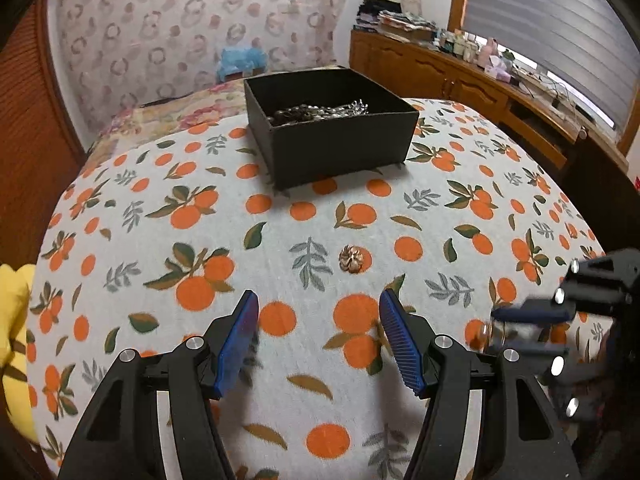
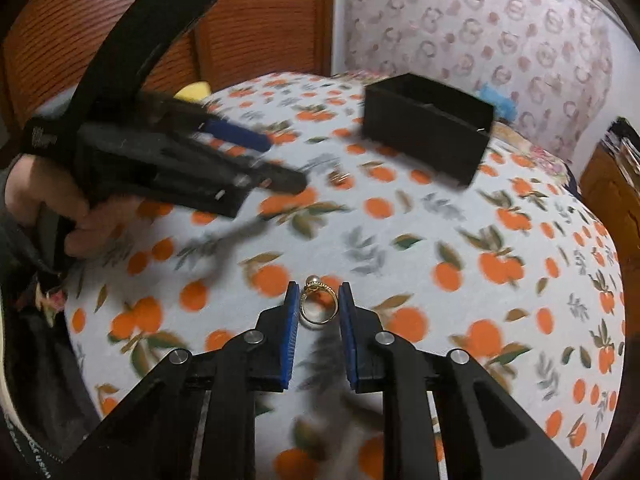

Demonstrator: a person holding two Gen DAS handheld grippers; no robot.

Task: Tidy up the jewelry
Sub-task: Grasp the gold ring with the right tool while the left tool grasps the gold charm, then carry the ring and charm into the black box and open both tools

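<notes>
Two grippers over a bed cloth (image 1: 280, 236) with oranges on it. Right gripper (image 2: 319, 298) pinching a gold ring (image 2: 317, 304) with a pearl between its blue pads (image 2: 292, 332), near the front edge. Left gripper (image 1: 318, 304) spread wide, holding nothing. Small flower-shaped piece (image 1: 351, 259) lying in the middle, just ahead of it. Black box (image 1: 328, 128) with chains (image 1: 320, 111) inside, near the far edge.

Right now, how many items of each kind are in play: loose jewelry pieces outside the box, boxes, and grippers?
Loose jewelry pieces: 2, the gold ring between the right gripper jaws and the flower-shaped piece on the cloth.
Boxes: 1, the black box.
Grippers: 2, counting the left gripper.
Total: 5.
</notes>
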